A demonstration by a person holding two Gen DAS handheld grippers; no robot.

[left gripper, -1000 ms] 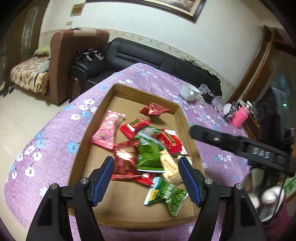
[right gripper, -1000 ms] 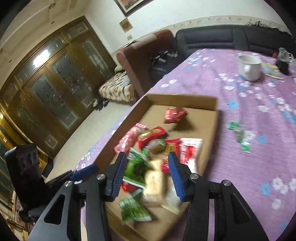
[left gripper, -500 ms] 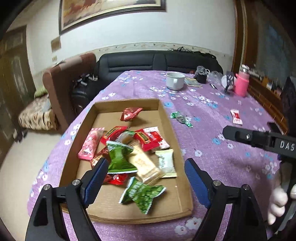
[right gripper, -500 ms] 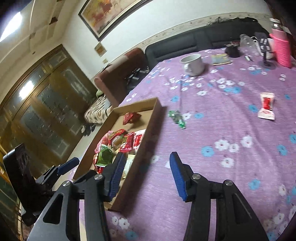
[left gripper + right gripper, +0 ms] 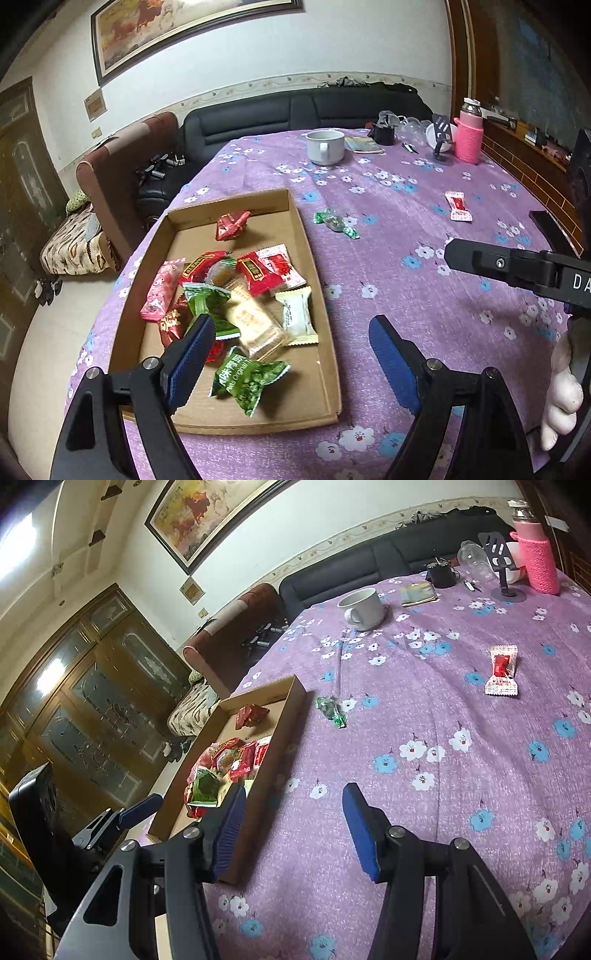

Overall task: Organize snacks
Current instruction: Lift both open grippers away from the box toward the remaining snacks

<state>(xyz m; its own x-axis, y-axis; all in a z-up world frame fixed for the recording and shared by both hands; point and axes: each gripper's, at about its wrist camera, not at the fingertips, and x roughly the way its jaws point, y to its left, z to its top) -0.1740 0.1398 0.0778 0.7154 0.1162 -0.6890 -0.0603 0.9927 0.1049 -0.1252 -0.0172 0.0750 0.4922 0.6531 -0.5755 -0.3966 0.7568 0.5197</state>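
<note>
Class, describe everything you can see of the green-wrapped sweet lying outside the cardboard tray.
The green-wrapped sweet is small, in shiny crinkled green foil twisted at both ends. It lies flat and slantwise on the purple flowered tablecloth, just beyond the cardboard tray on its right, apart from its wall. Nothing touches it but the cloth.

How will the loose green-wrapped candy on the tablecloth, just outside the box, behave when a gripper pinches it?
The green-wrapped candy looks small, so it is probably very light. Its wrapper is shiny and crinkled with twisted ends, so the foil likely gives and may slip between pads. It lies flat on the cloth, apart from the cardboard box, so rolling seems unlikely.
</note>
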